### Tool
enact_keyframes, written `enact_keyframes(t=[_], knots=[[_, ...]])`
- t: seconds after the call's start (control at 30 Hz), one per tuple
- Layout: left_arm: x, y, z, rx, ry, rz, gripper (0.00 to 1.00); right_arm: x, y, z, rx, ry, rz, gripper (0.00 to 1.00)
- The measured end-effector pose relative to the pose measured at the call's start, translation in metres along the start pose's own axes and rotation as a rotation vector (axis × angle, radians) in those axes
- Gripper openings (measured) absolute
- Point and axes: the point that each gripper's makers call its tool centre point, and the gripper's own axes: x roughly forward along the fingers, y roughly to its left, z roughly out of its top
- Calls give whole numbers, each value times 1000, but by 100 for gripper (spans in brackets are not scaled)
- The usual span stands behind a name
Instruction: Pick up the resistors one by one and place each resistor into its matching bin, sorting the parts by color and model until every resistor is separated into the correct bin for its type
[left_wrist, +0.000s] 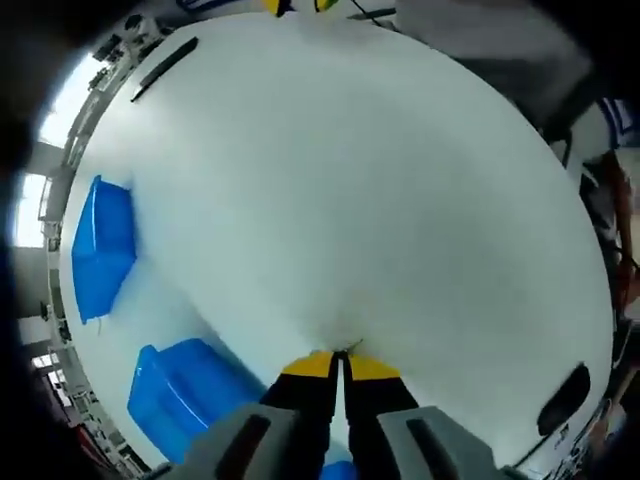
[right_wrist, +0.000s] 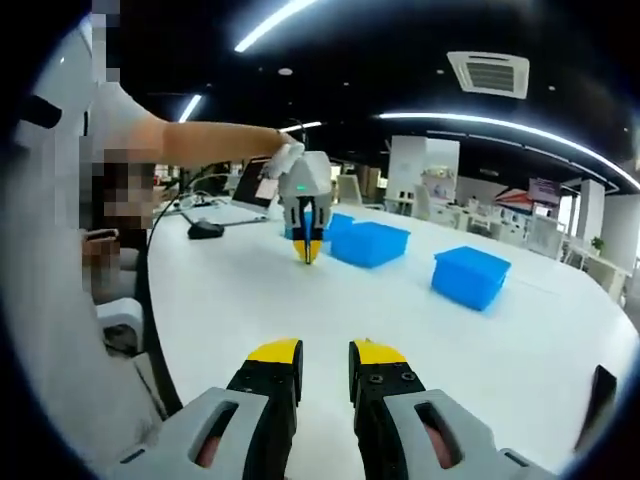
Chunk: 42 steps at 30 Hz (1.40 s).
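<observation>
My left gripper (left_wrist: 339, 358) hangs over the white table (left_wrist: 360, 200), its yellow-tipped jaws pressed together. A thin dark sliver, seemingly a resistor (left_wrist: 345, 349), pokes out at the tips. In the right gripper view the left gripper (right_wrist: 308, 252) is held by a person's hand, pointing down just above the table beside the blue bins. My right gripper (right_wrist: 326, 355) stands open low over the near table, nothing between its fingers. Two blue bins (left_wrist: 102, 245) (left_wrist: 185, 395) lie to the left of the left gripper.
Blue bins (right_wrist: 370, 243) (right_wrist: 472, 275) stand in a row across the table (right_wrist: 250, 290), with another (right_wrist: 337, 222) behind the left gripper. A black mouse (right_wrist: 205, 230) and a laptop (right_wrist: 235, 207) sit at the far side. Dark flat objects (left_wrist: 165, 65) (left_wrist: 565, 395) lie near the table's edges.
</observation>
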Motion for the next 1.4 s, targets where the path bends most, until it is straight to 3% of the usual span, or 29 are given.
enact_keyframes(t=[0.03,0.1,0.27,0.33,0.43,0.6,0.63,0.67,0.73,0.83,0.93,1.0,1.1,1.17,1.27,1.4], knots=[[0,0,0,-11,-10,3,6,-1,-1,1,1,-3,0,21],[-1,-7,6,-80,-83,-4,6,-4,-3,1,1,-7,-4,21],[-12,-7,19,-226,-222,68,6,-8,-6,-4,10,-7,-8,21],[-24,1,35,-334,-372,132,6,-10,-6,-5,15,-13,-4,21],[-44,20,68,-470,-643,240,6,-11,-8,-6,22,-23,-1,21],[-85,72,126,-662,-1092,440,5,-11,-11,-5,28,-44,4,21],[-93,82,137,-687,-1172,460,5,-11,-10,-6,28,-41,8,21],[-97,93,142,-710,-1205,499,5,-11,-10,-6,25,-38,11,21],[-98,108,144,-749,-1211,555,5,-13,-9,-5,18,-38,15,21],[-101,148,140,-866,-1212,682,5,-18,-11,-4,10,-45,18,21],[-103,184,120,-1053,-1254,744,5,-23,-18,-7,19,-46,0,21],[-98,209,98,-1191,-1255,796,5,-28,-20,-8,25,-49,-14,21],[-79,233,75,-1347,-1210,840,8,-35,-22,-13,33,-47,-27,21],[-67,242,62,-1430,-1170,872,17,-39,-24,-17,43,-45,-37,21],[-61,252,59,-1468,-1196,865,22,-44,-28,-21,57,-46,-49,21],[-67,249,70,-1458,-1205,866,22,-47,-36,-24,64,-41,-67,21]])
